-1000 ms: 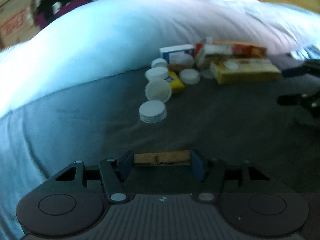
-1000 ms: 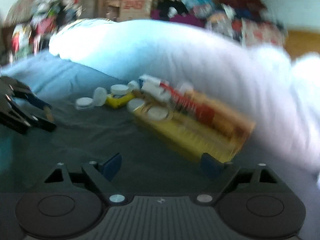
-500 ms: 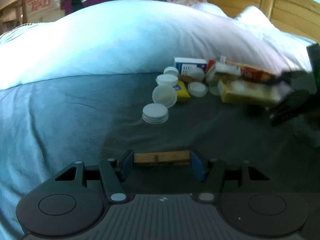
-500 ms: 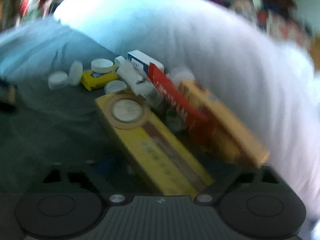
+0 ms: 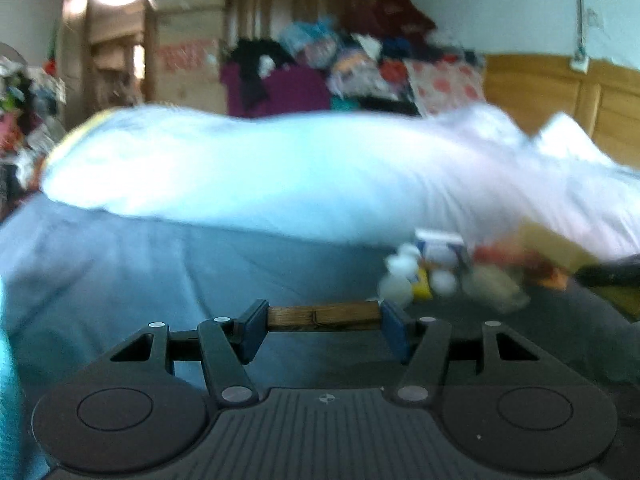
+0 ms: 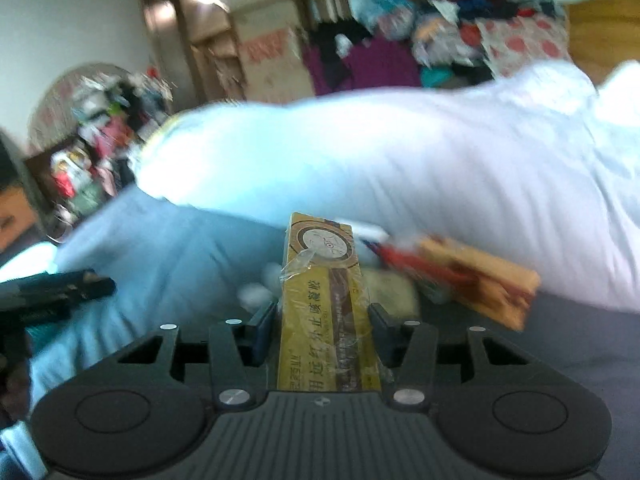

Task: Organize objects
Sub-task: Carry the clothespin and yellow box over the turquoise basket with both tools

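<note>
Yellow box (image 6: 326, 312), which half a second ago lay flat on the dark bed sheet among the clutter, now sits lengthwise between the fingers of the right gripper (image 6: 324, 320), clamped on its long sides and lifted off the bed. Behind it, the blurred pile of white caps (image 5: 400, 276) and other cartons (image 6: 476, 280) remains against the white duvet (image 6: 400, 160). The left gripper (image 5: 322, 320), as before, has its fingers closed on a wooden clothespin (image 5: 322, 317) held crosswise, so I'd say both hands now carry something to be sorted.
</note>
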The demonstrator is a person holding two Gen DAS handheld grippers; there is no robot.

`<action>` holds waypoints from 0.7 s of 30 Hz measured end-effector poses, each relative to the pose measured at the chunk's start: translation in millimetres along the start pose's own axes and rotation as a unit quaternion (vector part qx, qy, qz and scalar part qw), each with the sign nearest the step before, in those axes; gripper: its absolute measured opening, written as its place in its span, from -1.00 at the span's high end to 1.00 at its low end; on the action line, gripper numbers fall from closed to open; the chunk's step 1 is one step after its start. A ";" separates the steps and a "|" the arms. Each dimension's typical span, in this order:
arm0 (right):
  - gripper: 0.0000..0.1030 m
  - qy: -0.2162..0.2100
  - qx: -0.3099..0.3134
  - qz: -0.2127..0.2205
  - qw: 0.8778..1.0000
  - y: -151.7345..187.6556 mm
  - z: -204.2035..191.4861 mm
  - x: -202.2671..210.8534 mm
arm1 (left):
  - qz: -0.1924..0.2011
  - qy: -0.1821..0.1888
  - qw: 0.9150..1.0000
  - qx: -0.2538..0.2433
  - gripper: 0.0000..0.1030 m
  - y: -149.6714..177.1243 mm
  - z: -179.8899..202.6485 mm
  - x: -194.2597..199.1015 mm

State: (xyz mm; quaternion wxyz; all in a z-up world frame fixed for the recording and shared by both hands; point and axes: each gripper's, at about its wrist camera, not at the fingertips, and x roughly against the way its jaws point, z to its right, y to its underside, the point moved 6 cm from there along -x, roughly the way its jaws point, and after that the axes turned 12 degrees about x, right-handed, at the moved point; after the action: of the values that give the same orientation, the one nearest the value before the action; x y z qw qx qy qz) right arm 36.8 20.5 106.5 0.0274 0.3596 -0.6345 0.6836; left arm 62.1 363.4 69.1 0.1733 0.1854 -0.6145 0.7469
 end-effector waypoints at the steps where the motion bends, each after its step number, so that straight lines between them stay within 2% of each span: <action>1: -0.01 -0.004 0.009 0.012 1.000 -12.5 -12.0 4.6 | 0.008 -0.007 1.000 0.005 -0.16 -5.9 -3.6 7.1; 5: -0.01 -0.029 0.058 0.043 0.997 -62.9 -60.7 11.0 | 0.043 -0.054 0.997 0.046 -0.16 -36.6 -39.1 47.5; 9: -0.01 -0.075 0.099 0.079 0.989 -114.5 -131.1 6.7 | 0.078 -0.122 0.986 0.086 -0.16 -67.6 -92.6 95.6; 12: -0.02 -0.122 0.132 0.100 0.979 -147.0 -197.1 1.2 | 0.091 -0.186 0.972 0.112 -0.16 -82.1 -143.4 128.5; 16: -0.02 -0.191 0.158 0.102 0.963 -176.5 -285.0 -11.5 | 0.090 -0.260 0.950 0.149 -0.16 -91.0 -207.6 165.0; 21: -0.02 -0.252 0.186 0.080 0.946 -189.8 -386.9 -23.2 | 0.079 -0.322 0.926 0.179 -0.16 -93.6 -272.0 201.6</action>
State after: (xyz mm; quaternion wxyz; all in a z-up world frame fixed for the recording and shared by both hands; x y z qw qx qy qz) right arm -29.0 410.2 279.9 -0.2557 0.4667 -0.5091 0.6765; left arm -85.4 654.1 200.0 -0.1294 0.3945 -0.5057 0.7562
